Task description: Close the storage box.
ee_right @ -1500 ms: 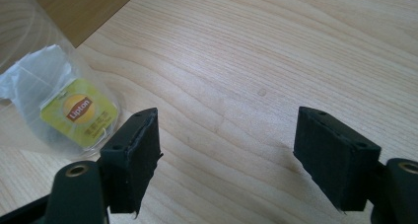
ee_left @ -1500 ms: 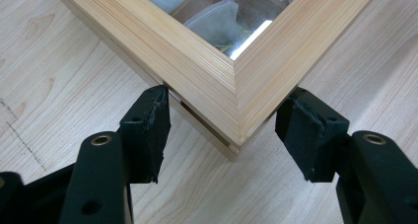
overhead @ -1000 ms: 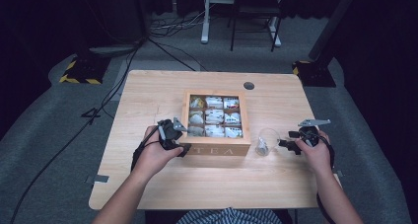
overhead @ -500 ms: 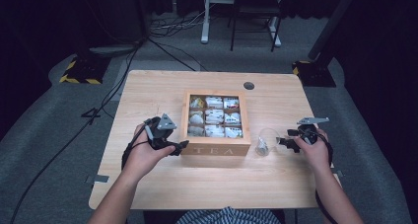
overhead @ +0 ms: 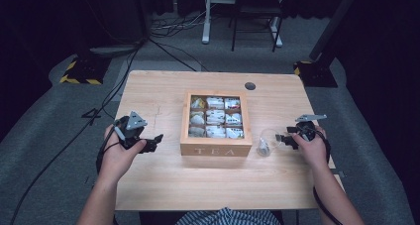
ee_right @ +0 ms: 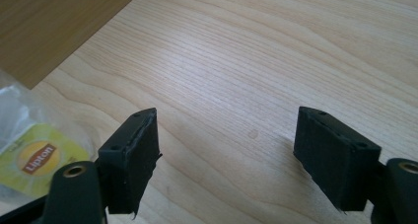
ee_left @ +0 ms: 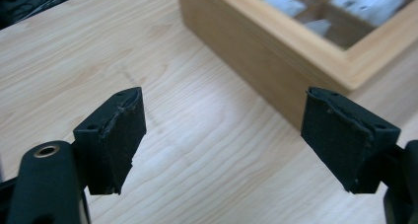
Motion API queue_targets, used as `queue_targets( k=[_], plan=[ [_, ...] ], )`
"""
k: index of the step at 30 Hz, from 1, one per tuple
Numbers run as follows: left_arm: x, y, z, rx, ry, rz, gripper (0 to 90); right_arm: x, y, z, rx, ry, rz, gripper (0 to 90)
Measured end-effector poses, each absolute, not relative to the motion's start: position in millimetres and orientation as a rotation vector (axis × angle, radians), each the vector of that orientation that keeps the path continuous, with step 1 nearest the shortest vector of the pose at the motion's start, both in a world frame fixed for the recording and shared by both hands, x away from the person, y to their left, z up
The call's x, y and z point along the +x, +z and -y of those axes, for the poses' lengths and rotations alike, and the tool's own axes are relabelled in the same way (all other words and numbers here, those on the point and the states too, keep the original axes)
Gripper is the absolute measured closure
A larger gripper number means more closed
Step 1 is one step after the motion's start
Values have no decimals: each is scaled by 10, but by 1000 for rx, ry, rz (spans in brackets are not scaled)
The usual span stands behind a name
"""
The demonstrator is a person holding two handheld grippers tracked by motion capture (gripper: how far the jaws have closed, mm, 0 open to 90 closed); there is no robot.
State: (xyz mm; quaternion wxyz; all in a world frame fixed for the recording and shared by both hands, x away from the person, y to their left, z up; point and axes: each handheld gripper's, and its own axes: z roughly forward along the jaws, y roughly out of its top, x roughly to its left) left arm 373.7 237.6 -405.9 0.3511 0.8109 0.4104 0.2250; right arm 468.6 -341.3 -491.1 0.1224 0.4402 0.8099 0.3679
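A wooden tea box [overhead: 216, 146] marked TEA stands mid-table, its compartments filled with white tea bags [overhead: 216, 117]. My left gripper [overhead: 154, 141] rests open on the table left of the box; in its own view the box's corner [ee_left: 315, 51] lies beyond its wide-apart jaws [ee_left: 224, 140]. My right gripper [overhead: 281, 139] is open at the right, nothing between its jaws [ee_right: 226, 160]. A clear-wrapped Lipton tea bag [overhead: 265, 144] lies between the box and that gripper, its yellow label [ee_right: 34, 160] showing left of the jaws.
The light wooden table [overhead: 163, 185] has a round cable hole [overhead: 250, 85] at the back. Cables [overhead: 119, 81] and a desk frame [overhead: 242, 17] stand on the grey floor beyond. The box's side [ee_right: 54, 21] is near the right gripper.
My left gripper has drawn back leftward, away from the box's front left corner. The right gripper has stayed nearly still beside the wrapped tea bag.
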Motion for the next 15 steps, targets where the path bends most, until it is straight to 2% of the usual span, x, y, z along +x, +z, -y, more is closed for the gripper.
queue_targets(
  k=[10, 15],
  plan=[
    [3941, -4400, -2674, 2057, 608, -1244, 172, 4680, -4959, 3478, 1286, 1064, -2338, 238],
    [4040, -4633, -2773, 2082, 570, -1307, 171, 4671, -4978, 3479, 1256, 1057, -2327, 224]
  ],
)
